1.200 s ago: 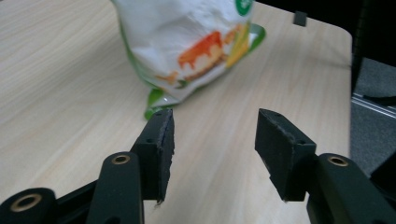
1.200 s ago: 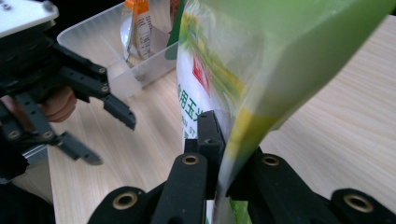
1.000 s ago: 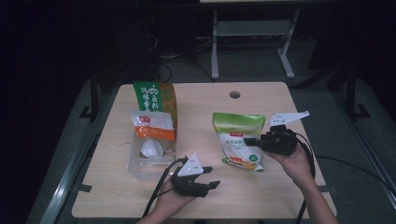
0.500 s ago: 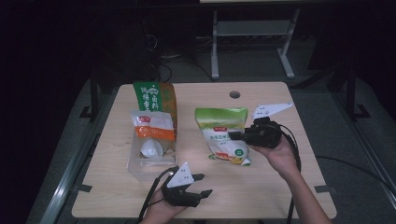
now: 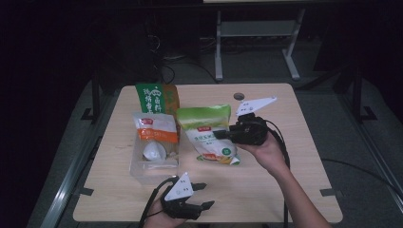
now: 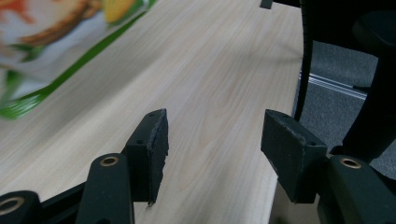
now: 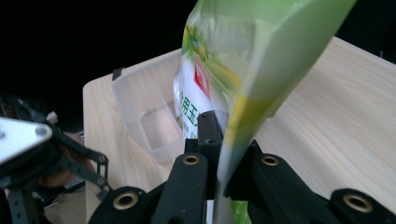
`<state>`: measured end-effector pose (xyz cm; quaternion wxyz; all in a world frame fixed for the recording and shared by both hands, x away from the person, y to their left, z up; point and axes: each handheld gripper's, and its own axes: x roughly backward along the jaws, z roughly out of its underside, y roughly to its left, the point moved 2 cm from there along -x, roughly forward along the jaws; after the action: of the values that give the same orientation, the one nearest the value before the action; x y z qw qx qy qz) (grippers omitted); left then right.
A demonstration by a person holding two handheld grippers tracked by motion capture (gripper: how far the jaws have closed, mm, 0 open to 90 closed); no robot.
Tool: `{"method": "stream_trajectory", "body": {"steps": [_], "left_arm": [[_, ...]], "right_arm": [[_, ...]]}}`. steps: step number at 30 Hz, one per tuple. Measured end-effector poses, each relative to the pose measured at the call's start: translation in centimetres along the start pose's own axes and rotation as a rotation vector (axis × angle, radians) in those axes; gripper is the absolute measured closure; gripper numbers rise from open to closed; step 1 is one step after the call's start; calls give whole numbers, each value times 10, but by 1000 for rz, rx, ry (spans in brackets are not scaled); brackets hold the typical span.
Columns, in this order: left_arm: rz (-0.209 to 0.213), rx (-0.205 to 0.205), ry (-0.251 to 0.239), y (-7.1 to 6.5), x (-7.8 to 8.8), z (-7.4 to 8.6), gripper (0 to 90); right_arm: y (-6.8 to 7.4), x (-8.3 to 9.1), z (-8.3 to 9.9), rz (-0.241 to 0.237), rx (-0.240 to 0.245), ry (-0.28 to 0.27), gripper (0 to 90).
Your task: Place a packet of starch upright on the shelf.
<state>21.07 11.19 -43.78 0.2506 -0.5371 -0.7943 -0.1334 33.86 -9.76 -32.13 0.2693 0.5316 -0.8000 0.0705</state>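
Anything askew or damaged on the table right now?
The left hand-held gripper has chipped, ragged pads. The green bag hangs tilted, pinched at one edge by the right hand-held gripper. No spills.

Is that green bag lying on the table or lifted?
Lifted: the right hand-held gripper pinches the green bag's edge, and it hangs above the table.

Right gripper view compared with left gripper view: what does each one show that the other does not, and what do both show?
Right gripper view: the right gripper clamped on the green bag's edge, and the clear plastic box behind. Left gripper view: the left gripper, jaws apart with nothing between them, having just been opening, and grey floor past the table edge. Both: the wooden table and the green bag.
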Motion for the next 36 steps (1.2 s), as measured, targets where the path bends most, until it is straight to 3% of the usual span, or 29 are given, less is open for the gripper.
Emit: {"method": "stream_trajectory", "body": {"steps": [12,21,36], "left_arm": [[12,-11,-4,-4,0,4,409],[8,-14,-10,-4,0,5,396],[2,-16,-18,-5,3,6,387]], "right_arm": [[18,-28,-31,-68,64,-2,872],[31,-47,-51,-108,83,-22,872],[44,-84,-65,-182,89,-48,875]]}}
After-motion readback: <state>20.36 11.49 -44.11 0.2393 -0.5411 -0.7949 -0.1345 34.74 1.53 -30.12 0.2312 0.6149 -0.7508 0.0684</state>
